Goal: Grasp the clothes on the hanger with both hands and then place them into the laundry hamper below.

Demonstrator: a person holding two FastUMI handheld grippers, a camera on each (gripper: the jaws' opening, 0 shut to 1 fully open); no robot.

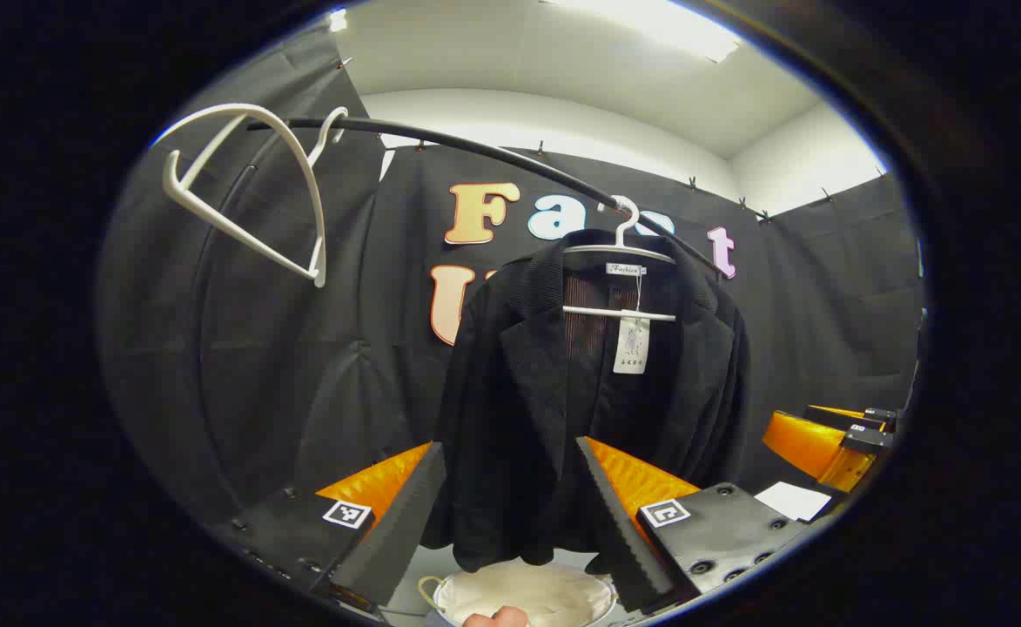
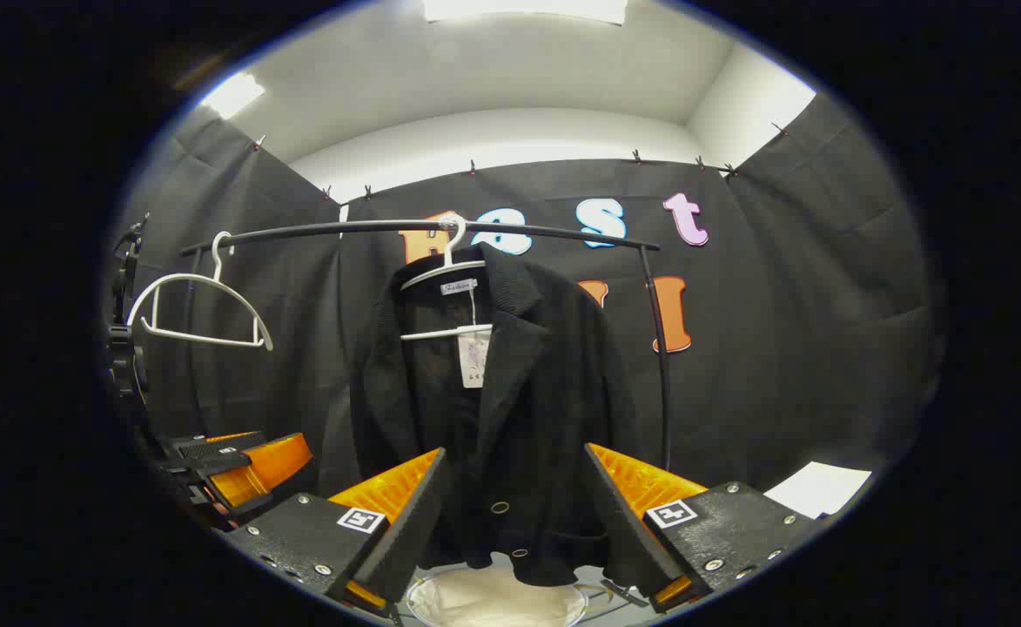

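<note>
Black cloth walls (image 2: pixel 823 331) on every side, white ceiling with lit panels above. Curved black rail (image 2: pixel 406 227) across the booth, carrying 2 white hangers.

Black jacket (image 2: pixel 510 409) on the loaded hanger (image 2: pixel 445 277), white tag (image 2: pixel 473 355) at the collar, front open, 2 buttons visible near the hem in the right gripper view. Bare hanger (image 2: pixel 197 305) farther along the rail, well apart from the jacket; same hanger (image 1: pixel 253 192) tilted and high up in the left gripper view.

Laundry hamper (image 2: pixel 497 599) directly below the jacket hem, pale liner visible; contents not readable, probably just liner. Same hamper (image 1: pixel 523 594) under the hem in the left gripper view, with a fingertip (image 1: pixel 494 617) at the bottom edge.

Left gripper (image 1: pixel 506 496): jaws wide, jacket (image 1: pixel 580 392) framed between the fingers but beyond them, no contact.

Right gripper (image 2: pixel 510 505): jaws wide, lower jacket framed between the fingers, no contact.

Left gripper also seen at the left edge of the right gripper view, low and beside the rail's post. White sheet (image 2: pixel 819 488) low at the right.
</note>
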